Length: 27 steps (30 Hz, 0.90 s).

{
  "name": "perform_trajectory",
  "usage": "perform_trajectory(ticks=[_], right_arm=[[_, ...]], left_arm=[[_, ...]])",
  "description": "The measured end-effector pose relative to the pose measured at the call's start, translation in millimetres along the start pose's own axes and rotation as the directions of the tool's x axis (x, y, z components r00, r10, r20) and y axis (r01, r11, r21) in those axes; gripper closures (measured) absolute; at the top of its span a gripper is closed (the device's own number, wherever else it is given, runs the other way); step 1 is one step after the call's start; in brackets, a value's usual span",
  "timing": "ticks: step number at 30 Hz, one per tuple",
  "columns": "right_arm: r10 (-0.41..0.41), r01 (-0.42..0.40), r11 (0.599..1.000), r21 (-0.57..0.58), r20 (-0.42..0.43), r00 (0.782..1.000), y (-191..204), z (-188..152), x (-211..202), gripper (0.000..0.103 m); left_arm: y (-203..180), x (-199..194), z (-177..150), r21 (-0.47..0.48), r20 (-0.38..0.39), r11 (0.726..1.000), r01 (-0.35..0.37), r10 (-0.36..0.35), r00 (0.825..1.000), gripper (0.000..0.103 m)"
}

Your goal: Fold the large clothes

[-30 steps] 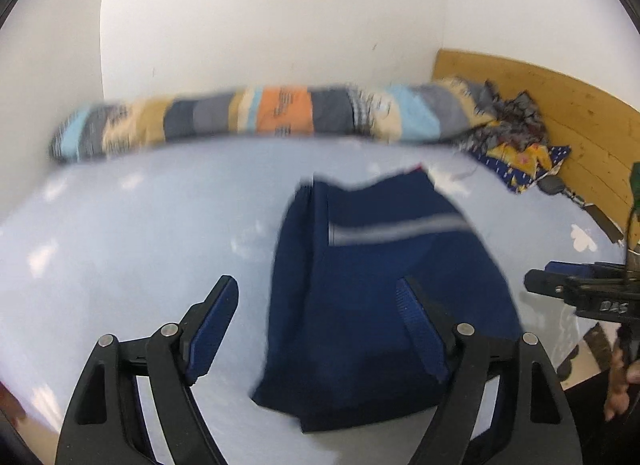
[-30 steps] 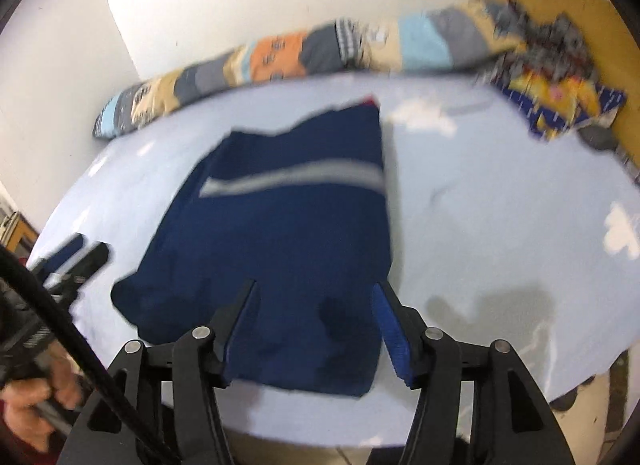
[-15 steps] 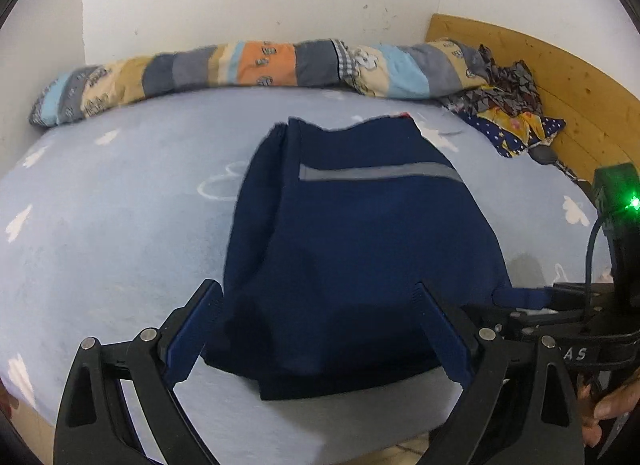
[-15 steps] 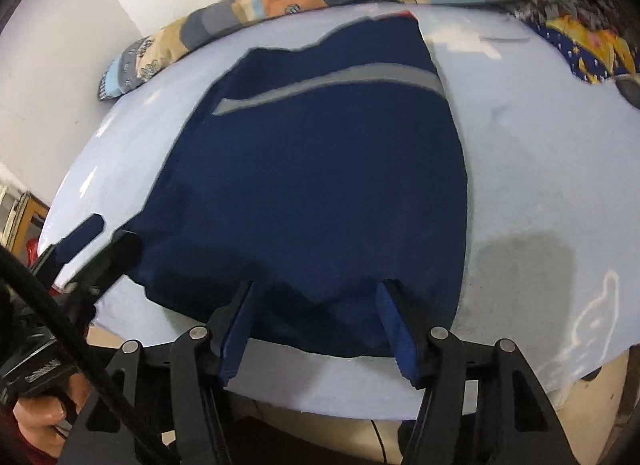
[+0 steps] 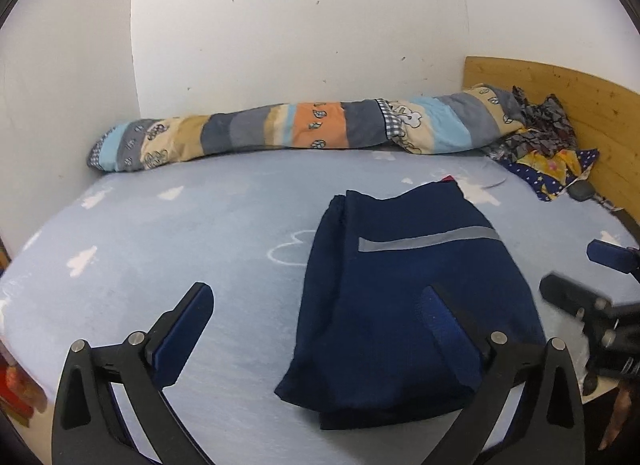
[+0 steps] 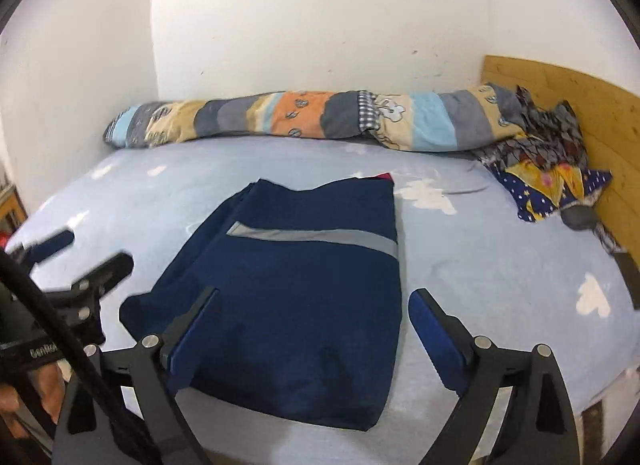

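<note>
A navy garment [image 5: 404, 305] with a grey reflective stripe lies folded flat on the light blue bed sheet [image 5: 180, 249]; it also shows in the right wrist view [image 6: 296, 305]. My left gripper [image 5: 318, 307] is open and empty, held above the garment's near left part. My right gripper [image 6: 314, 313] is open and empty above the garment's near right edge. Each gripper shows at the edge of the other's view: the right one [image 5: 592, 297] and the left one [image 6: 76, 261].
A long patchwork bolster [image 5: 304, 131] lies along the far wall. A heap of patterned cloth [image 5: 548, 149] sits by the wooden headboard [image 5: 560, 93] at the right. The bed's near edge runs just below the garment.
Both grippers have drawn back and up from the garment's near edge, so the views now show more of the bed and wall. The garment lies where it was.
</note>
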State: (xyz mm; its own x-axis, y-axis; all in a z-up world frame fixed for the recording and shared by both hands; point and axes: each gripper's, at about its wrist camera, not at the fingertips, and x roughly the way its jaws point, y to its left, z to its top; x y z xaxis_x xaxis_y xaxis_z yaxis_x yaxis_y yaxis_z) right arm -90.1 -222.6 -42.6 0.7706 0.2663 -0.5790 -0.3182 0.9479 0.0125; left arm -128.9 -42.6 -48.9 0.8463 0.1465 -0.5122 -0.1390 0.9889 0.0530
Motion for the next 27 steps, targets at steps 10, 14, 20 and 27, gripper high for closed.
perform_trajectory(ticks=[10,14,20,27], right_arm=[[-0.003,0.006,0.999,0.038,-0.056,0.998,-2.7,-14.7,-10.5,0.004],[-0.021,0.021,0.999,0.046,-0.015,1.000,-0.6,-26.0,-34.2,0.004],[-0.053,0.050,0.998,0.037,0.079,0.995,5.9,-49.7,-80.0,0.003],[-0.024,0.019,0.999,0.045,0.129,0.991,18.3,-43.6,-113.2,0.003]], left_arm=[[-12.3,-31.6,3.5,0.077,0.020,0.997,-0.028,0.027,0.999,0.000],[-16.7,-63.2,-0.1,0.076,0.041,0.994,-0.077,0.074,0.996,0.000],[-13.9,-96.7,-20.9,0.077,0.064,0.993,-0.085,0.080,0.995,0.000],[11.5,-87.3,-43.3,0.052,0.026,0.992,-0.116,0.115,0.993,0.000]])
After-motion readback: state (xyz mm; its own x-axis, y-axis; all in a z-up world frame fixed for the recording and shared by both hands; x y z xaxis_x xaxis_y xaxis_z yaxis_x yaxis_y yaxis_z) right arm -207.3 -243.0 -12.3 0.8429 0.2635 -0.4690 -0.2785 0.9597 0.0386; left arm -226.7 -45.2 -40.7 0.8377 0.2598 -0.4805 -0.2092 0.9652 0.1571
